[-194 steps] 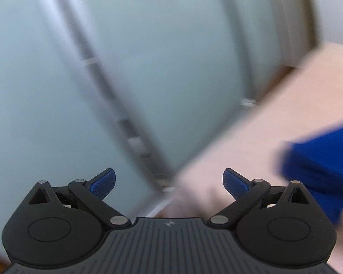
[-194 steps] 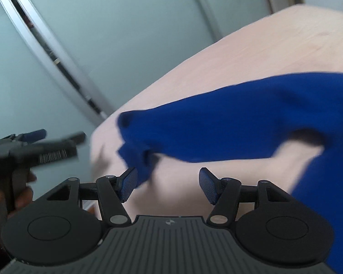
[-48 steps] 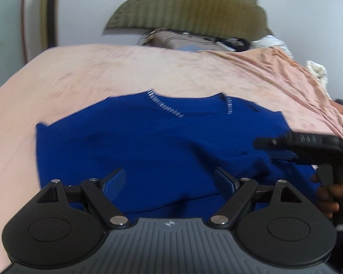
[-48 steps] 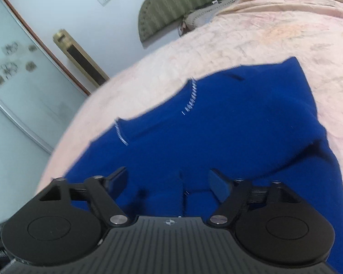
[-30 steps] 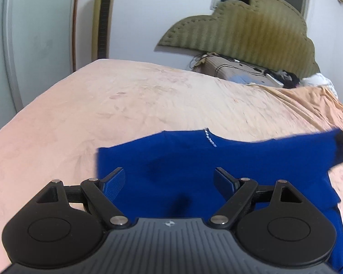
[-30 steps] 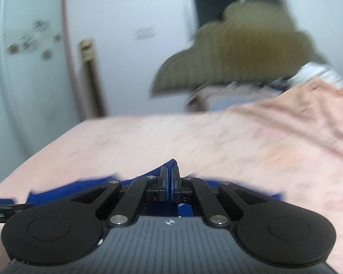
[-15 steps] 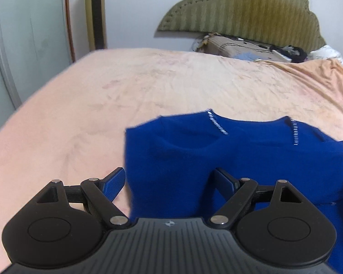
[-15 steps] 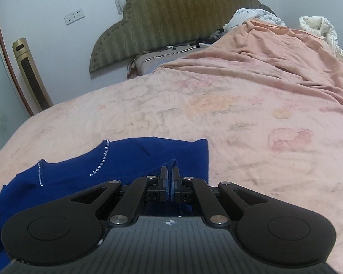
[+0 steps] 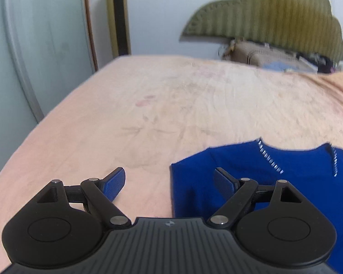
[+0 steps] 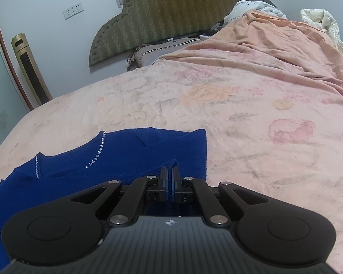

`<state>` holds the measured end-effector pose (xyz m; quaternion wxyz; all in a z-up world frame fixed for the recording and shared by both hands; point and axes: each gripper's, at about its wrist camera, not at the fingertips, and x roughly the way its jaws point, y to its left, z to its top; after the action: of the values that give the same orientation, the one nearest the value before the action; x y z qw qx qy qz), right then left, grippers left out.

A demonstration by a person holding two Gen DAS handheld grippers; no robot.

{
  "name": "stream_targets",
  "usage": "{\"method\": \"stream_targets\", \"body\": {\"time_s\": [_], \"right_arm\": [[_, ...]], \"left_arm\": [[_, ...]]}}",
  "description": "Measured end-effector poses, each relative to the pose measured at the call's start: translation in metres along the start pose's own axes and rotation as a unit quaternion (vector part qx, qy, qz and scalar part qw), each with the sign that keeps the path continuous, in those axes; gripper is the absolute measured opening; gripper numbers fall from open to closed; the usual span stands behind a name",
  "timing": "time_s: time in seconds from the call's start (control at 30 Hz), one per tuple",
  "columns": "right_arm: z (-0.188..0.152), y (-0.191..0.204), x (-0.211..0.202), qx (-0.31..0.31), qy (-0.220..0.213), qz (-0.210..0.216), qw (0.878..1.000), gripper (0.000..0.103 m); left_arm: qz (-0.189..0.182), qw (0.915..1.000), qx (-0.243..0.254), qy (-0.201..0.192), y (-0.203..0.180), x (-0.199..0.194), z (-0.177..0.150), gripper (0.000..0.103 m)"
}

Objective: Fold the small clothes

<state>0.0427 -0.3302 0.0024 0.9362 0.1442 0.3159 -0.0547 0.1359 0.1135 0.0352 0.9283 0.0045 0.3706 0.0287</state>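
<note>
A royal-blue knitted top (image 9: pixel 292 178) with small rhinestones along its neckline lies on the pink bed sheet (image 9: pixel 171 105). In the left wrist view its left edge runs between my fingers; my left gripper (image 9: pixel 169 182) is open and hovers over that edge, nothing pinched. In the right wrist view the blue top (image 10: pixel 116 153) spreads to the left, its right edge folded over. My right gripper (image 10: pixel 170 178) is shut on a raised fold of that blue fabric near the top's right side.
A green scalloped headboard (image 10: pixel 176 9) stands at the far end, with a pillow (image 10: pixel 157 50) and dark items below it. A rumpled orange blanket (image 10: pixel 285 45) and white bedding (image 10: pixel 320 20) fill the far right. A gold tower unit (image 9: pixel 117 16) and pale wardrobe door (image 9: pixel 34 45) stand left.
My left gripper slid left, so the top's left edge now lies between its open fingers. The right gripper sank toward the bed with the fabric, then held still.
</note>
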Motion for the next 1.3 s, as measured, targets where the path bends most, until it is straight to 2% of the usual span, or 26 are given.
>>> {"method": "stream_targets", "body": {"time_s": [0.07,0.17,0.2,0.23,0.3,0.37,0.5,0.67,0.73,0.8,0.87,0.93,1.0,1.07,1.1,1.13,1.2,1.3], "right_arm": [[0.000,0.000,0.001,0.002,0.001,0.000,1.000,0.006],[-0.001,0.000,0.003,-0.001,0.005,-0.001,1.000,0.006],[-0.001,0.000,0.003,-0.001,0.006,-0.001,1.000,0.006],[0.000,0.000,0.003,-0.002,0.006,0.000,1.000,0.006],[0.000,0.001,0.003,-0.007,0.005,0.000,1.000,0.006],[0.001,0.003,0.002,-0.014,0.000,-0.004,1.000,0.006],[0.005,0.004,-0.003,-0.019,-0.021,-0.008,1.000,0.006],[0.009,0.007,-0.007,-0.029,-0.037,-0.002,0.999,0.006],[0.009,0.009,-0.003,-0.037,-0.030,-0.011,0.999,0.006],[0.007,0.007,0.009,-0.039,-0.005,-0.021,0.999,0.006],[0.004,0.002,0.017,-0.038,0.010,-0.026,0.999,0.006],[0.003,0.000,0.018,-0.041,0.022,-0.024,0.999,0.007],[0.002,-0.001,0.010,-0.043,0.012,-0.031,0.999,0.018],[0.003,0.002,-0.005,-0.052,-0.022,-0.058,0.997,0.020],[0.004,0.004,-0.011,-0.058,-0.037,-0.067,0.995,0.023],[0.005,0.009,-0.017,-0.066,-0.052,-0.067,0.994,0.022],[0.006,0.017,-0.017,-0.078,-0.052,-0.036,0.995,0.022],[0.001,0.030,-0.004,-0.078,-0.021,0.023,0.996,0.026]], "left_arm": [[-0.015,0.9995,0.017,0.021,-0.004,0.013,0.000,0.085],[-0.029,0.9983,0.016,0.048,-0.011,0.029,-0.005,0.084],[-0.035,0.9981,0.013,0.050,-0.013,0.033,-0.006,0.077],[-0.039,0.9980,0.008,0.049,-0.014,0.036,-0.007,0.054],[-0.048,0.9969,0.001,0.063,-0.016,0.042,-0.010,0.018],[-0.047,0.9977,-0.005,0.049,-0.015,0.040,-0.012,0.006],[-0.037,0.9992,-0.010,0.003,-0.010,0.024,-0.017,0.005],[-0.025,0.9984,-0.048,-0.014,0.006,0.024,-0.012,0.004],[-0.019,0.9986,-0.048,-0.004,0.005,0.035,-0.014,0.004],[-0.006,0.9994,-0.031,-0.013,-0.001,0.041,-0.018,0.004],[-0.017,0.9992,-0.036,-0.002,0.000,0.041,-0.018,0.006],[-0.035,0.9977,-0.058,0.002,0.009,0.035,-0.014,0.009],[-0.033,0.9969,-0.071,0.009,0.017,0.025,-0.010,0.012],[-0.024,0.9980,-0.057,0.008,0.017,0.011,-0.008,0.022],[-0.024,0.9987,-0.045,0.007,0.013,0.002,-0.009,0.030],[-0.031,0.9990,-0.032,0.003,0.006,-0.006,-0.010,0.037],[-0.052,0.9986,-0.009,-0.009,-0.010,-0.019,-0.011,0.042],[-0.090,0.9950,0.033,-0.031,-0.048,-0.033,-0.016,0.043]]}}
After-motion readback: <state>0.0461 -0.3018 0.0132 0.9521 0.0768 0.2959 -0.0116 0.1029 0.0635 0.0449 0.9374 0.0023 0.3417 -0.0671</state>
